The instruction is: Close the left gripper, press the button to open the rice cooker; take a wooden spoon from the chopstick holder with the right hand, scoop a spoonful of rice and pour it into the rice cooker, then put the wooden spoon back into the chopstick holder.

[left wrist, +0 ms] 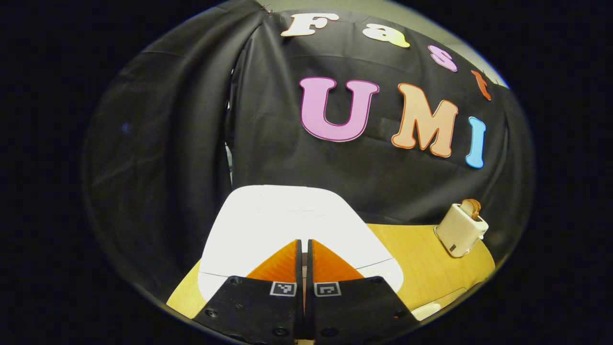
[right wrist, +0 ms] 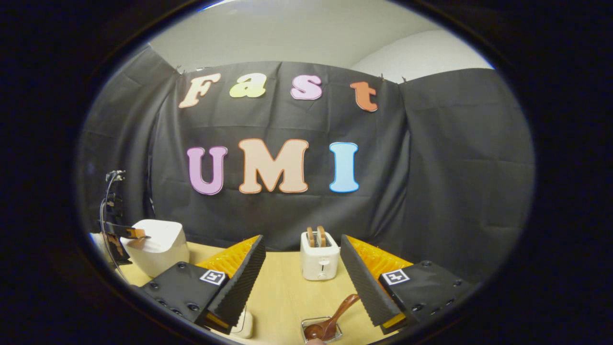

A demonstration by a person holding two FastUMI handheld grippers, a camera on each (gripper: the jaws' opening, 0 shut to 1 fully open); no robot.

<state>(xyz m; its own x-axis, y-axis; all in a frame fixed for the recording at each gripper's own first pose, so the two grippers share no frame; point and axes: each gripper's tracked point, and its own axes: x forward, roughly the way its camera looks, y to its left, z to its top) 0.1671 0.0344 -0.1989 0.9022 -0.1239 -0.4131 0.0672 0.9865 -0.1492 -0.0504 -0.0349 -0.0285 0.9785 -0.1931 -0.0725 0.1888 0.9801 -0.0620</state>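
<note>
Closed fingertips of the left gripper (left wrist: 304,249) hover over the white rice cooker (left wrist: 287,225) at the table's (left wrist: 421,258) left edge, lid still down; press squarely on the button, which I cannot make out. Right gripper (right wrist: 302,268) gapes empty above the wooden spoon (right wrist: 333,318) in its holder (right wrist: 322,330) at the near edge. No readable labels.

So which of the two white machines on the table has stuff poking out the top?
The small toaster, standing between the right gripper's fingers, has brown slices sticking up from its slots. The bigger rounded rice cooker at the left has a smooth shut lid.
</note>
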